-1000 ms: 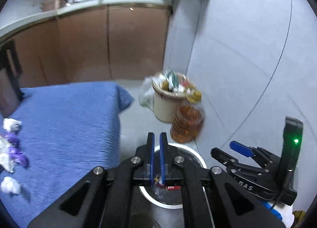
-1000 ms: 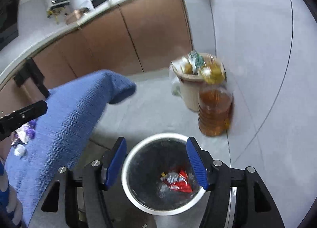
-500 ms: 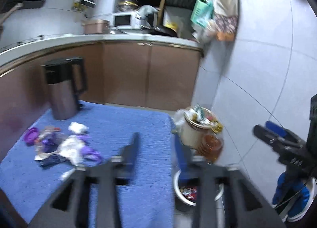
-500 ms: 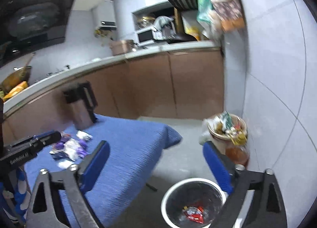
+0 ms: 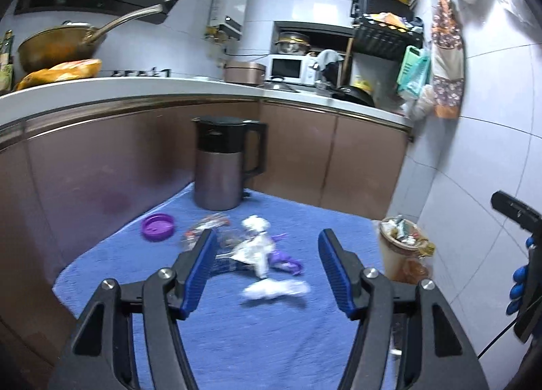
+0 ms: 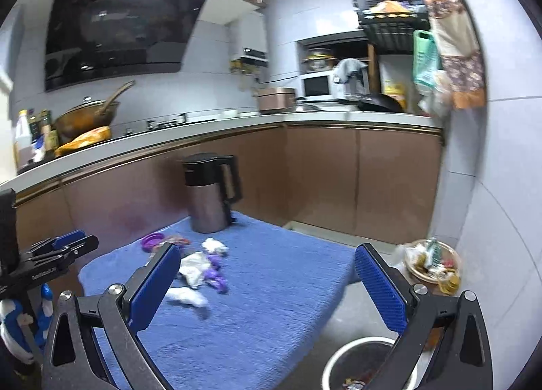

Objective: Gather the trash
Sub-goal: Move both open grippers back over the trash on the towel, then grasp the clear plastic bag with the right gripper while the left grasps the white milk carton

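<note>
A small kitchen with brown cabinet fronts and a white counter stood behind a low table draped in a blue cloth [image 5: 257, 349]. At the far edge of that cloth stood an upright steel kettle [image 5: 220, 166] with a black lid, its handle turned to the right.

In front of the kettle, toward the cameras, lay a loose cluster of trash [image 5: 250, 247]: white crumpled paper and wrappers mixed with purple scraps, all blurred. A separate white wad [image 5: 274, 290] lay nearest the cameras, farthest from the kettle, its long axis running roughly left to right across the cloth. A round purple lid [image 5: 158, 226] lay flat to the left of the kettle's base, a little apart from the cluster.

The left gripper [image 5: 267, 268] hung above the cloth on the near side of the kettle, its blue-padded jaws spread wide and holding nothing; the trash cluster showed between them in the left wrist view, with no contact visible. The right gripper [image 6: 267, 285] was likewise spread wide and empty, pointed toward the kettle from the right.

Off the right edge of the cloth, on the floor, stood a round white-rimmed bin [image 6: 359, 366] with a red wrapper inside, and farther right of the kettle a beige bucket [image 5: 399, 237] heaped with rubbish.
</note>
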A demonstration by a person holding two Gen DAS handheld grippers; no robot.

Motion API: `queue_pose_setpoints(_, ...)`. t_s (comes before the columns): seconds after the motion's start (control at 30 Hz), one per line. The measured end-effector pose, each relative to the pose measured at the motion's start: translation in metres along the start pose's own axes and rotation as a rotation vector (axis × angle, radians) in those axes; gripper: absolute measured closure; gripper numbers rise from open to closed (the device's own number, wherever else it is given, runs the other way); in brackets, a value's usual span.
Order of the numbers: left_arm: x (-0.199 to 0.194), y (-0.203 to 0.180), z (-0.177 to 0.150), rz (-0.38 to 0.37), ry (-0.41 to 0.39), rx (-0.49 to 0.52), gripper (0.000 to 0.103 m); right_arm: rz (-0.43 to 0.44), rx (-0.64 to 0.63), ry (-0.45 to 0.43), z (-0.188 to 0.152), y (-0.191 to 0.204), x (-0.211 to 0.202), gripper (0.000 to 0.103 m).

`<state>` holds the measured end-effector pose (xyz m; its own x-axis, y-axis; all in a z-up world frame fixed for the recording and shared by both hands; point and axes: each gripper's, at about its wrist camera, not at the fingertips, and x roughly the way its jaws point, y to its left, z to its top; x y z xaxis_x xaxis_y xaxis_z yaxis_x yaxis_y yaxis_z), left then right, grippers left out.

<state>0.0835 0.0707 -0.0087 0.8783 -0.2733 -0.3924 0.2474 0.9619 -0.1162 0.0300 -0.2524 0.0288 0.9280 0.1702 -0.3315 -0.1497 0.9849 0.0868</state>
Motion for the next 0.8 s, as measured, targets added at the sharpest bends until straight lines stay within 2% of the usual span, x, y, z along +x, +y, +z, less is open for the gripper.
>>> queue_pose_setpoints(0.2,0.01,0.048,-0.019,0.028,0.057,-0.026,0.043,0.069,-0.036,0.056,-0.005,0.023,0.034,0.0)
queue_pose_setpoints(0.4,0.048,0.074,-0.04,-0.013,0.16,-0.008,0.043,0.159,-0.06,0.179,-0.019,0.041,0.083,0.0)
queue_pose_setpoints(0.63,0.124,0.109,-0.06,-0.08,0.309,-0.011,0.043,0.26,-0.111,0.357,-0.05,0.068,0.156,0.0)
queue_pose_setpoints(0.73,0.144,0.103,-0.057,-0.125,0.32,0.052,0.043,0.291,-0.154,0.433,-0.067,0.083,0.187,0.0)
queue_pose_setpoints(0.8,0.151,0.089,-0.049,-0.203,0.309,0.13,0.043,0.312,-0.179,0.466,-0.074,0.09,0.204,0.0)
